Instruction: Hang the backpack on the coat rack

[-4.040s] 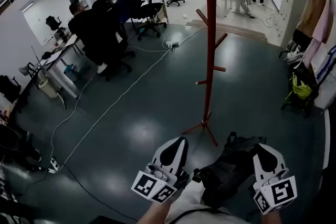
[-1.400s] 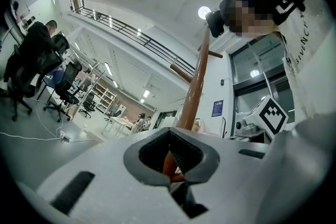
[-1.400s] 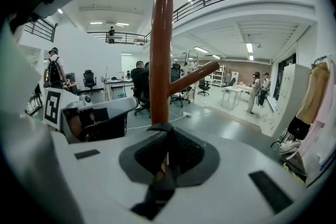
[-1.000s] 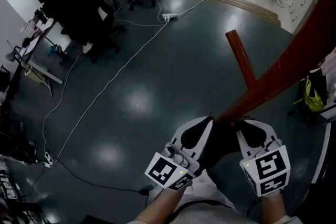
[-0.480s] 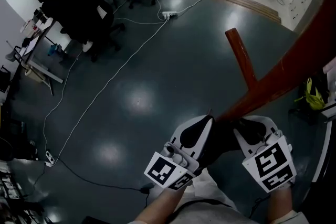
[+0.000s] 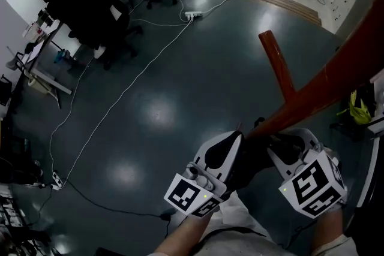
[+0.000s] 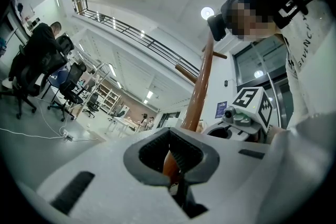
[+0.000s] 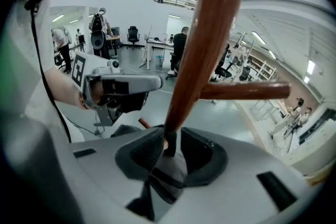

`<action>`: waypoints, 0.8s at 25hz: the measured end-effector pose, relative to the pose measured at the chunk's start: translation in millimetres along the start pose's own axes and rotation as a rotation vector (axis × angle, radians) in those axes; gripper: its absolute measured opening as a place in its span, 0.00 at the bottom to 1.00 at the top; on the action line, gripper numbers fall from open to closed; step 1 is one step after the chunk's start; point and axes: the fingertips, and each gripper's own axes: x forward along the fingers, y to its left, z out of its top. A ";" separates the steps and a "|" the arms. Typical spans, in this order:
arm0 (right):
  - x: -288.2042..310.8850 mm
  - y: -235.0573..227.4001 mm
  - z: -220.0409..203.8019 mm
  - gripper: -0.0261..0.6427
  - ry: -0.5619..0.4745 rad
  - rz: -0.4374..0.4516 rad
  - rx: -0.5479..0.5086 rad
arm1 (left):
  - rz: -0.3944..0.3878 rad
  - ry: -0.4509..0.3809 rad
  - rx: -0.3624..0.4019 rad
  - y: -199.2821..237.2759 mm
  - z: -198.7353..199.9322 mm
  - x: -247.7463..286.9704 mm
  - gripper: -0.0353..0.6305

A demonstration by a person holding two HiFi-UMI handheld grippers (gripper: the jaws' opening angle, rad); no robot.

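Left gripper (image 7: 173, 162): jaws closed, pinching a thin dark strap of the backpack (image 6: 255, 159) at their lower end. Through the diamond-shaped gap above the pinch I see the pole of the coat rack (image 6: 327, 84).

Right gripper (image 8: 169, 157): jaws closed on a fold of grey and black backpack webbing. The pole rises directly behind the jaw tips, and the dark top of the fold lies against it.

Backpack: a dark mass held between my two grippers, which sit side by side and close together in the head view. It is pressed up to the foot of the visible stretch of pole. I cannot tell whether any loop is over a peg.

Coat rack: red-brown wood. Its pole runs diagonally from the grippers to the right edge of the head view. One peg (image 6: 275, 60) branches up and to the left, above the backpack and clear of it.

Floor (image 6: 180, 69): dark blue-grey, glossy, with light reflections.

White cable (image 6: 120, 105): runs across the floor to a power strip (image 6: 192, 16).

Office chairs (image 6: 99, 15): black, grouped far left by the desks.

Yellow-green bag (image 6: 359, 112): on the floor at the right edge, well apart from the rack.
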 end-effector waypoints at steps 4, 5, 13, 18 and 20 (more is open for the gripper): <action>-24.2 -7.3 19.7 0.16 0.007 -0.038 -0.083 | 0.005 0.000 -0.011 1.9 1.5 -1.3 0.07; -25.9 -5.8 17.9 0.16 0.015 -0.034 -0.090 | 0.005 -0.001 -0.014 0.6 1.8 -1.8 0.07; -25.0 9.2 13.8 0.16 -0.136 0.023 0.116 | -0.004 -0.007 -0.003 -4.8 7.3 -6.6 0.07; -42.6 12.8 21.6 0.16 -0.309 0.052 0.277 | -0.009 -0.005 0.003 -13.0 9.4 -15.3 0.07; -47.3 19.1 21.1 0.16 -0.343 0.030 0.276 | -0.016 -0.006 0.005 -19.3 9.8 -19.1 0.07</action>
